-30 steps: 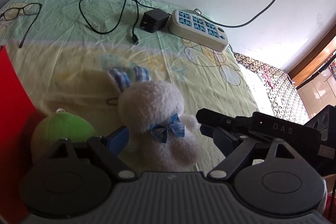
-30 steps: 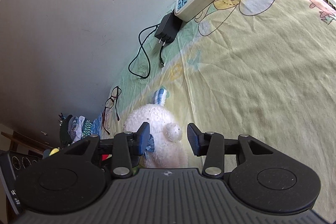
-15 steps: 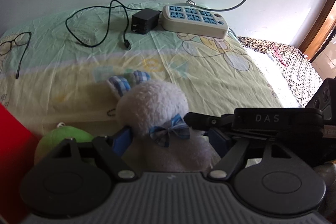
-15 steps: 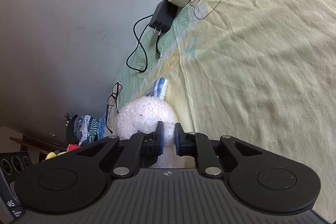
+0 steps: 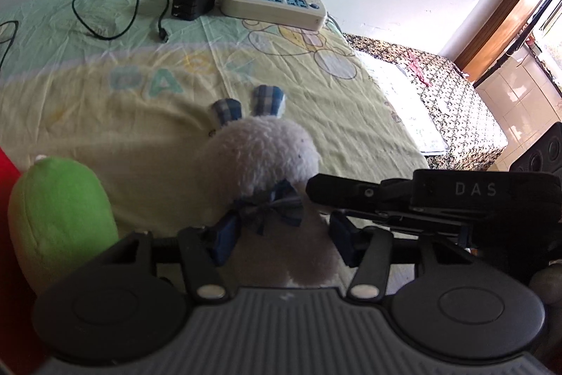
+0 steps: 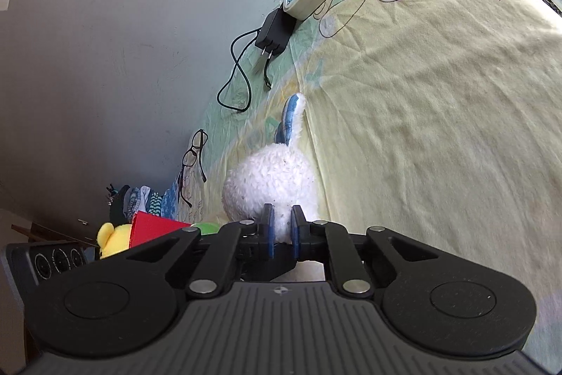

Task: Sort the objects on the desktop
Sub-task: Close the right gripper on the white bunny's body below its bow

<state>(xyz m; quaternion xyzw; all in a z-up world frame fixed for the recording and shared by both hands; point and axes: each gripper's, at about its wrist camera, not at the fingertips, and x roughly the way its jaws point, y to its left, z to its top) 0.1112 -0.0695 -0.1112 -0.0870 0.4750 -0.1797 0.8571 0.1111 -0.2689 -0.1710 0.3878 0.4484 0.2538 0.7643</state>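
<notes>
A white plush rabbit (image 5: pixel 263 157) with blue plaid ears and a bow lies on the yellow cartoon sheet (image 5: pixel 105 115). My left gripper (image 5: pixel 282 241) straddles its body below the bow. The jaws are closing, and both blue pads touch the fur. My right gripper (image 6: pixel 281 231) is shut on a tuft of the rabbit (image 6: pixel 270 185) at its near side. In the left wrist view it reaches in from the right, its tip (image 5: pixel 316 188) against the rabbit's neck. A green plush toy (image 5: pixel 59 206) sits to the left of the rabbit.
A red box (image 6: pixel 154 227) stands beside the green toy, with a yellow plush (image 6: pixel 112 239) behind it. A power strip (image 5: pixel 274 2), a black charger with its cable (image 5: pixel 193 0) and glasses (image 6: pixel 193 157) lie along the wall. A black speaker (image 5: pixel 541 157) stands at the right.
The right jaws went from open to shut on the rabbit's fur. The left jaws narrowed from wide apart to touching the rabbit's body. The left view has swung right, so the green toy looks larger.
</notes>
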